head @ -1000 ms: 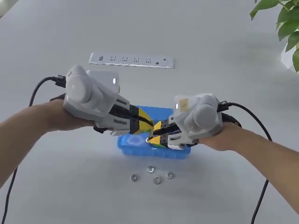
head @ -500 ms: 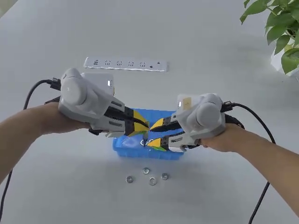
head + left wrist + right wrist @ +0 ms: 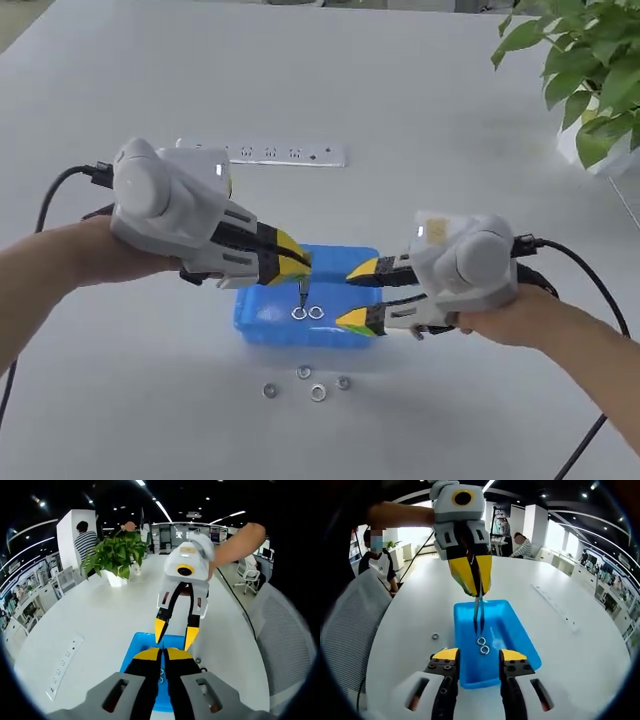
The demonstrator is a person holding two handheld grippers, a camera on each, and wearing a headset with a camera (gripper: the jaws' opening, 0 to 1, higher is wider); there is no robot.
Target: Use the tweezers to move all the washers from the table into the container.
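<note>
My left gripper (image 3: pixel 298 266) and its tweezers (image 3: pixel 301 293) hang over the blue container (image 3: pixel 255 330) and block the middle. My right gripper (image 3: pixel 347 297), fingers apart, crowds its right side. The table (image 3: pixel 150 400) near the loose washers (image 3: pixel 318 393) is free. The power strip (image 3: pixel 262 152) and plant (image 3: pixel 575 70) sit far off.

White table (image 3: pixel 420 100), potted plant (image 3: pixel 580 70), power strip (image 3: pixel 265 153); open office, ceiling lights (image 3: pixel 161 511).

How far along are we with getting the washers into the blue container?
Done: two washers lie in the blue container. In hand: the left gripper is shut on the tweezers, tips down at one of those two; the right gripper is open. Left: four loose washers on the table in front of the container.
</note>
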